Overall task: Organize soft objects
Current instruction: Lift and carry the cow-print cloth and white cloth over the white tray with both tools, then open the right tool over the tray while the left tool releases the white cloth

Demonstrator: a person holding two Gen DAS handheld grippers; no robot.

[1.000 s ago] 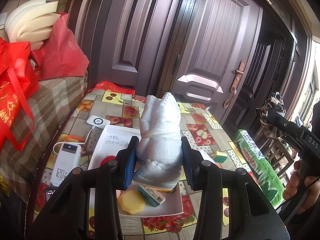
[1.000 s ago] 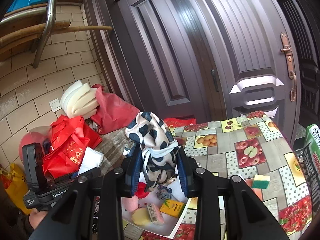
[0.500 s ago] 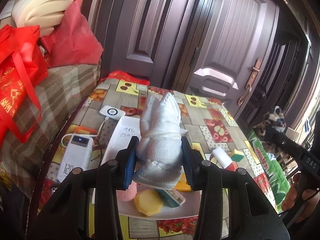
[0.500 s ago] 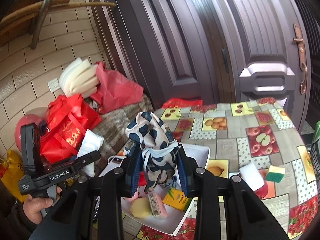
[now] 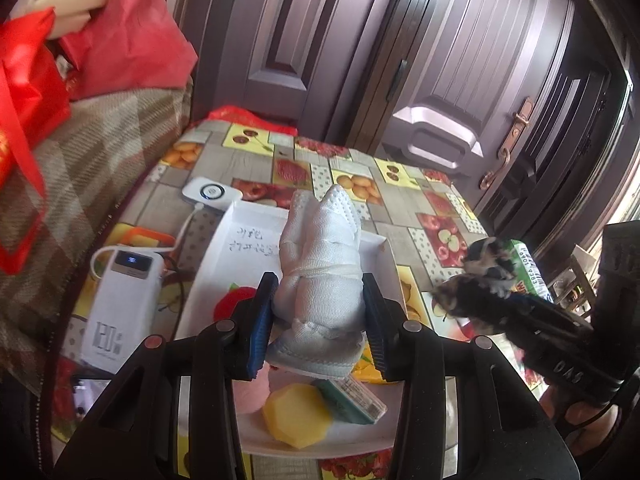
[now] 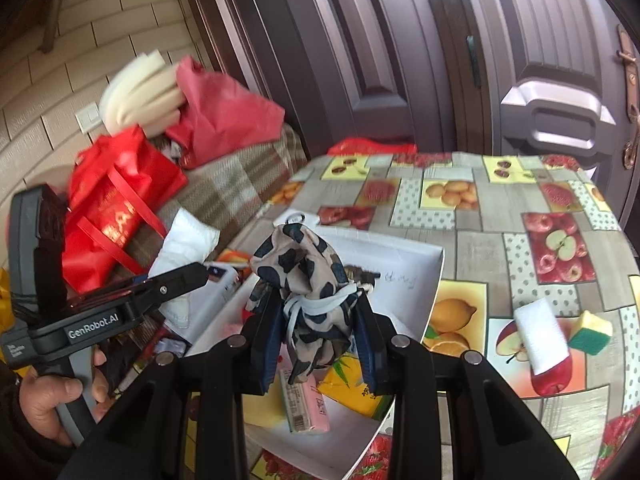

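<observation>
My left gripper [image 5: 318, 316] is shut on a white knotted cloth bundle [image 5: 320, 276], held upright over a white tray [image 5: 248, 216]. My right gripper [image 6: 318, 324] is shut on a beige and black spotted cloth bundle [image 6: 304, 276] tied with a white strip, above the same tray [image 6: 420, 256]. In the tray lie a yellow sponge piece [image 5: 298, 420], a pink bar [image 6: 310, 404], a yellow packet [image 6: 352, 384] and a red piece [image 5: 234, 304]. In the left wrist view the spotted bundle [image 5: 488, 256] and the right tool appear at the right.
The table has a fruit-print cover [image 6: 532, 208]. A white power bank [image 5: 122, 304] and a small white charger [image 5: 210, 194] lie left of the tray. A white sponge [image 6: 540, 336] and a yellow-green sponge [image 6: 590, 330] lie to its right. Red bags [image 6: 116, 208] are piled at the left; dark doors stand behind.
Both grippers have come down and closer to the tray, each still holding its bundle. The right tool has drawn nearer in the left wrist view.
</observation>
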